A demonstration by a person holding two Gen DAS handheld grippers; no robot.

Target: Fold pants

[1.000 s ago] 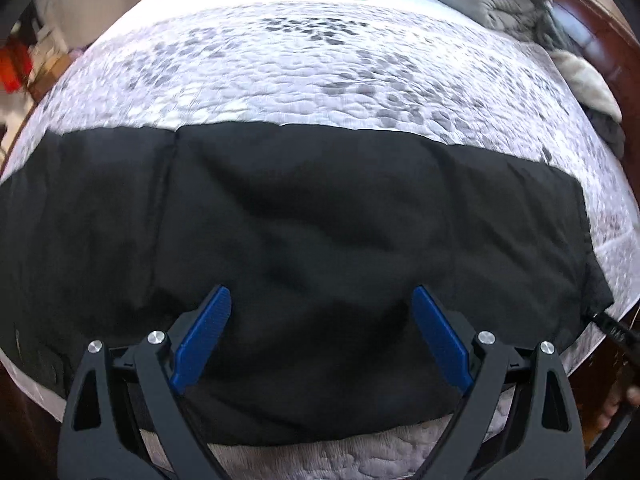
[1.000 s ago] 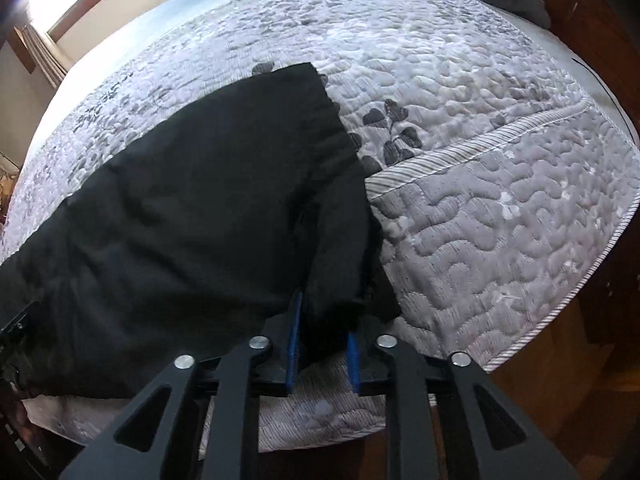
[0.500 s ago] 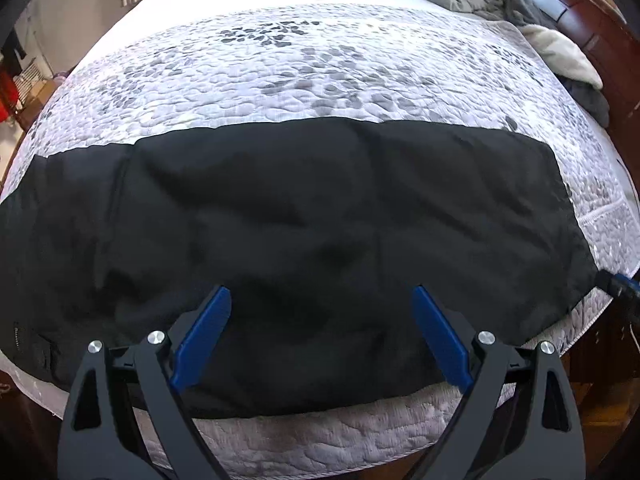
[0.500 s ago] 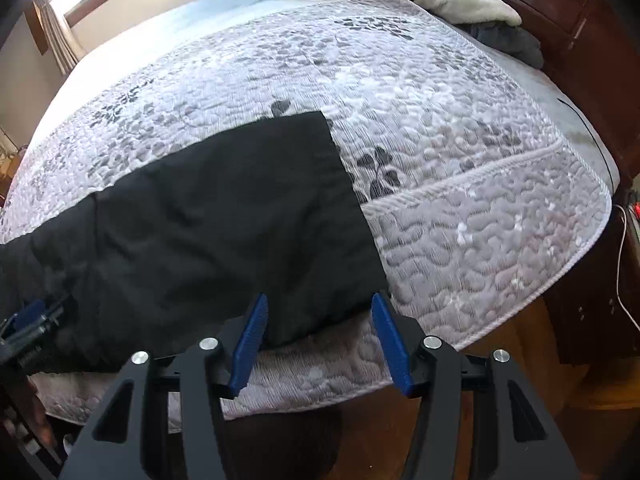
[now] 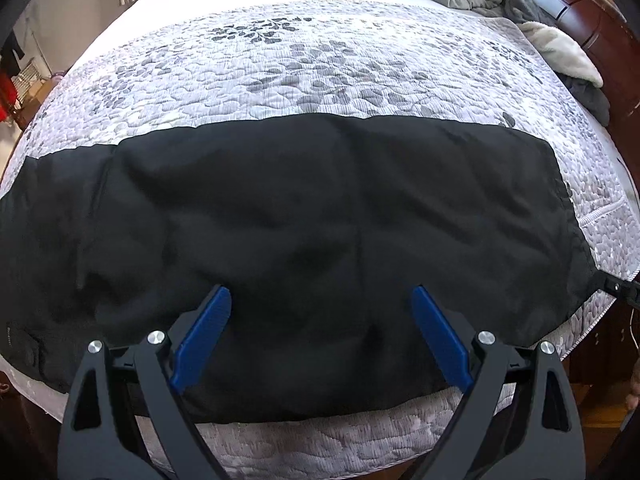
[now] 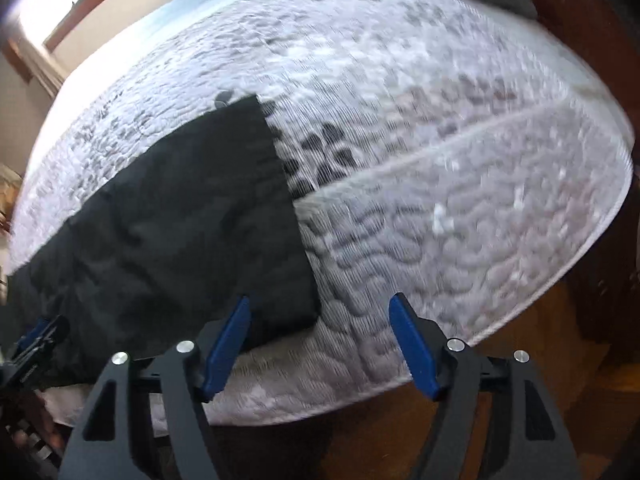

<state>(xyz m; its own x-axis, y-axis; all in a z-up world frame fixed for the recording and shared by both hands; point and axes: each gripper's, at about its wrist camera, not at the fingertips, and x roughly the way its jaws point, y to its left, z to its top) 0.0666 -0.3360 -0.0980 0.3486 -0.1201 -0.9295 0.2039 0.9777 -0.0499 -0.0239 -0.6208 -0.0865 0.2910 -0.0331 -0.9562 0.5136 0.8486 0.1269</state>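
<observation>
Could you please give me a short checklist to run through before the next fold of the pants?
1. Left gripper open and empty: ok, blue pads spread above the cloth.
2. Right gripper open and empty: ok, nothing between its fingers.
3. Pants lying flat on the quilt: ok, one long black band with mild wrinkles.
4. Right end of the pants squared up: ok, the edge looks straight.
5. Layers aligned underneath: cannot tell, the top layer hides them.
6. Right view sharp enough to aim: not ok, it is motion-blurred.
</observation>
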